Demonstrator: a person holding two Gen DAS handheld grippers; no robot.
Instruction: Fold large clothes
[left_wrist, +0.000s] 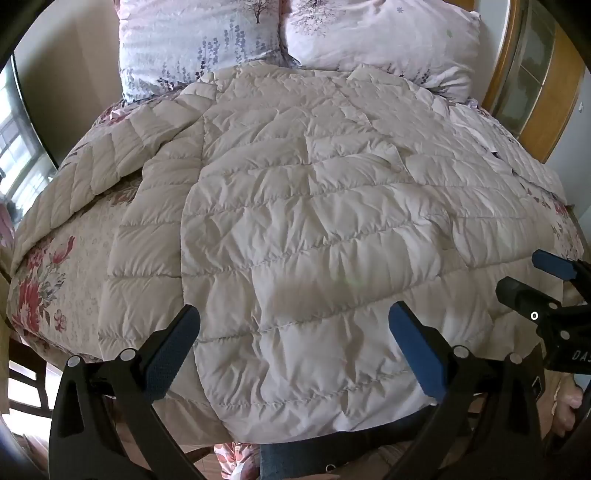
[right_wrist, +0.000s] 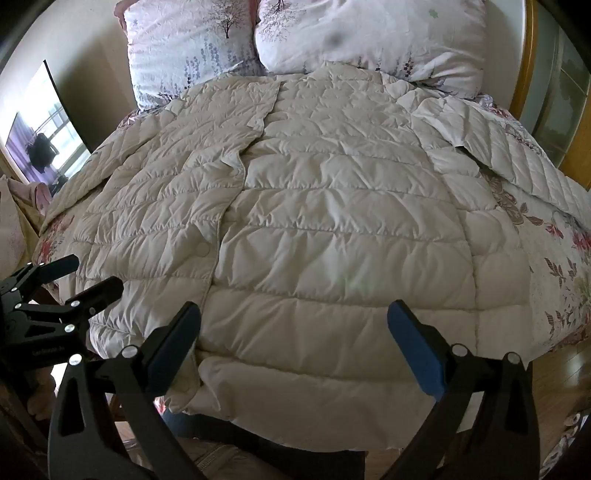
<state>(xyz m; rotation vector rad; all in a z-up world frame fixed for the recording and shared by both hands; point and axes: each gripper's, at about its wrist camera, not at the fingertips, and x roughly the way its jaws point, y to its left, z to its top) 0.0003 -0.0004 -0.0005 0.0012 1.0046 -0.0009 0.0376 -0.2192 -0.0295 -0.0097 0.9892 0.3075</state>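
Note:
A large cream quilted down coat (left_wrist: 295, 206) lies spread flat on the bed, front up, with its hem nearest me; it also shows in the right wrist view (right_wrist: 314, 229). One sleeve (left_wrist: 74, 177) stretches out to the left, the other (right_wrist: 517, 162) to the right. My left gripper (left_wrist: 293, 332) is open and empty, hovering above the hem. My right gripper (right_wrist: 293, 332) is open and empty too, above the hem's right part. The right gripper also shows at the right edge of the left wrist view (left_wrist: 532, 273), and the left gripper at the left edge of the right wrist view (right_wrist: 92, 273).
The bed has a floral cover (left_wrist: 48, 280). Two floral pillows (left_wrist: 199, 40) (left_wrist: 388, 33) lie at the head. A wooden headboard frame (left_wrist: 546, 92) stands at the back right. A window (left_wrist: 18, 147) is on the left. Wooden floor (right_wrist: 561, 369) shows beside the bed.

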